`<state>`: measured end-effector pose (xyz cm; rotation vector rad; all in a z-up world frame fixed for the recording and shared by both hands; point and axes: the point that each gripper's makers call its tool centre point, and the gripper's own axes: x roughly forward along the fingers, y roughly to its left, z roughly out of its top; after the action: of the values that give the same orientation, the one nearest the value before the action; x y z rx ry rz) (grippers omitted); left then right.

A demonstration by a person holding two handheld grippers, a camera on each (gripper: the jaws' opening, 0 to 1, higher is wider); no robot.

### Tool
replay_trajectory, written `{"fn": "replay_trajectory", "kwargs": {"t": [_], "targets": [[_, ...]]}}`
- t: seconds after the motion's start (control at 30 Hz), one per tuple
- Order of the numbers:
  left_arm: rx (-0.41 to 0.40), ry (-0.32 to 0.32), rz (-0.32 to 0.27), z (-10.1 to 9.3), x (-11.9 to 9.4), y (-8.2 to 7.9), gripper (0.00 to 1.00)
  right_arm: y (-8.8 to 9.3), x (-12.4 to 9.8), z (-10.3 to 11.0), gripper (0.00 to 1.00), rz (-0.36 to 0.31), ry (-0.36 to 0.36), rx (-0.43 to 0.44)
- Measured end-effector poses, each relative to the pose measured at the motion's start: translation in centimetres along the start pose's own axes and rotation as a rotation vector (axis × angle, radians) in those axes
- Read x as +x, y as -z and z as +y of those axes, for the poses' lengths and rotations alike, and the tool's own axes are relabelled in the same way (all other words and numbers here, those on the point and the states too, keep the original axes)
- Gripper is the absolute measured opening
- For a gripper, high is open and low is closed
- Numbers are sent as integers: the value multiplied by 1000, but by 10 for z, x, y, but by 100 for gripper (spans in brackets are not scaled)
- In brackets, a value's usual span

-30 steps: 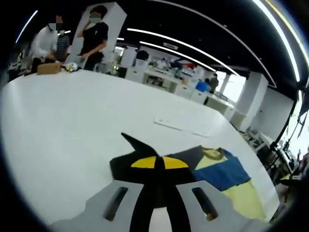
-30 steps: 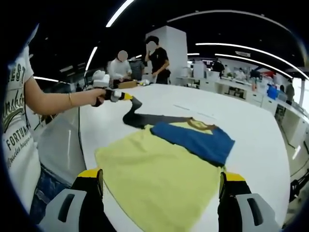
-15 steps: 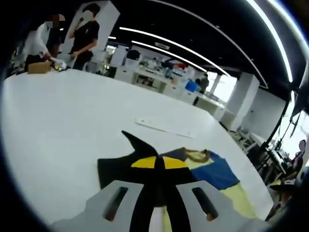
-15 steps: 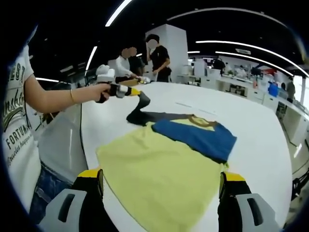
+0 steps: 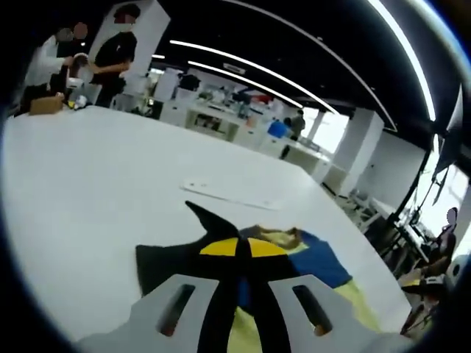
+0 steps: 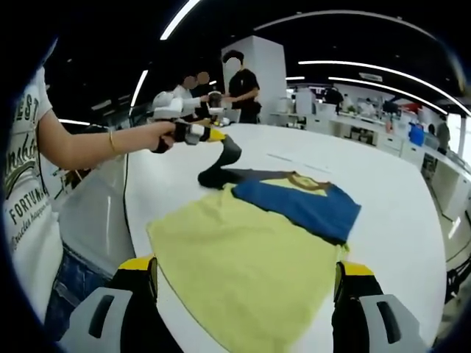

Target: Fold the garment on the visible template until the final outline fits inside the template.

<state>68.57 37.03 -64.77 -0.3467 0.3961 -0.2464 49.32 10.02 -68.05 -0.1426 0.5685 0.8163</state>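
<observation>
We see a T-shirt (image 6: 257, 250) lying flat on a large table (image 6: 390, 198), its hem nearest the right gripper (image 6: 245, 283), whose two jaws stand wide apart at either side of that hem. The neckline lies at the far end. One sleeve (image 6: 217, 165) rises off the table at the far left, pinched in the left gripper (image 6: 213, 135), which a person's hand (image 6: 165, 134) holds above the table's left part. In the left gripper view, that sleeve (image 5: 213, 224) sits between the closed jaws, with the rest of the shirt to the right. A flat sheet (image 5: 228, 195) lies on the table beyond the shirt. Two people (image 6: 221, 84) stand behind the table's far edge.
</observation>
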Motion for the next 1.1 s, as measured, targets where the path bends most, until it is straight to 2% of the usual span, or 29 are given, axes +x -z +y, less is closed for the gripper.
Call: {"fn": "replay_trajectory", "kwargs": {"t": [0.07, 0.47, 0.63, 0.7, 1.1], "targets": [[-9, 29, 0, -5, 6, -2, 0, 0, 0, 0, 99, 1, 1, -2], [10, 96, 16, -38, 25, 1, 0, 3, -1, -2, 99, 8, 4, 1], [29, 121, 24, -53, 27, 7, 0, 6, -4, -4, 99, 14, 12, 8], [-3, 168, 1, -65, 28, 5, 0, 8, -5, -4, 99, 16, 14, 8], [19, 209, 2, -86, 43, 3, 0, 9, -7, -5, 99, 11, 17, 17]]}}
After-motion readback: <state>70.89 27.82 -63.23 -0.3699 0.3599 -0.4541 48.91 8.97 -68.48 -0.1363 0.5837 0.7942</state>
